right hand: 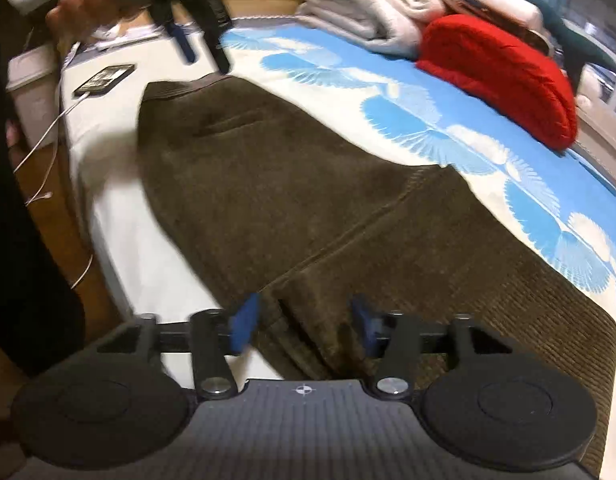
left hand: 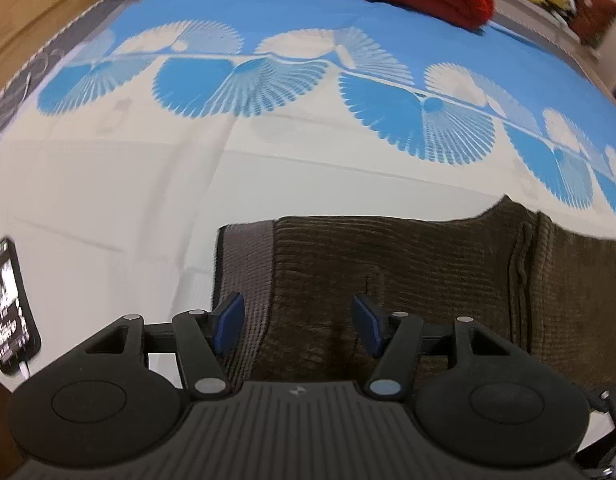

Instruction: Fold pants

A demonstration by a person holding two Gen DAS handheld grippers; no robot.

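Blue-white bedsheet point(right hand: 448, 128), brown pants point(right hand: 287, 200), both grippers open-fingered

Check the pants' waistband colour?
Grey band on dark brown ribbed pants; shows best in the left wrist view.

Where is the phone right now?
The phone lies on the bed's white sheet, left of the pants' waistband in the right wrist view, cable plugged in.
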